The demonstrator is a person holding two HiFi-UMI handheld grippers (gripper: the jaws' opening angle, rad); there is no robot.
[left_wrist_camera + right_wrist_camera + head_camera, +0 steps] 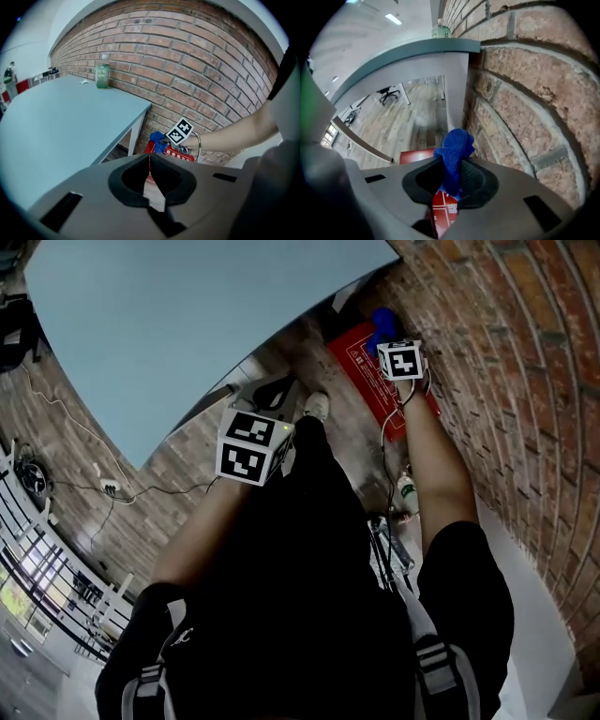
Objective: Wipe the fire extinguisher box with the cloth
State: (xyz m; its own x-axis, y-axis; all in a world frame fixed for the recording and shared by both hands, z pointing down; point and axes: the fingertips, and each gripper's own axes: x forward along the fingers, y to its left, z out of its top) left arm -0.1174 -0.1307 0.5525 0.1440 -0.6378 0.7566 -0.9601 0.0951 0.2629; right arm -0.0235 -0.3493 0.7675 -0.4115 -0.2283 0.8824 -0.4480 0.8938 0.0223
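The red fire extinguisher box (361, 367) stands on the floor against the brick wall, under the table's end. My right gripper (452, 165) is shut on a blue cloth (453, 150), which bunches up out of the jaws just above the box's red top (443, 209). In the head view the right gripper (394, 341) hangs over the box with the cloth (382, 321) at its tip. My left gripper (149, 158) is shut with nothing in it and is held back near my body (267, 399). It looks toward the box (174, 153) and the cloth (158, 140).
A blue-grey table (178, 315) runs along the brick wall (525, 362), and its leg (455, 91) rises just beyond the box. A green jar (102, 75) stands on the tabletop by the wall. A bottle (406, 491) and other gear lie on the floor near my feet. Cables trail across the wooden floor (112, 488).
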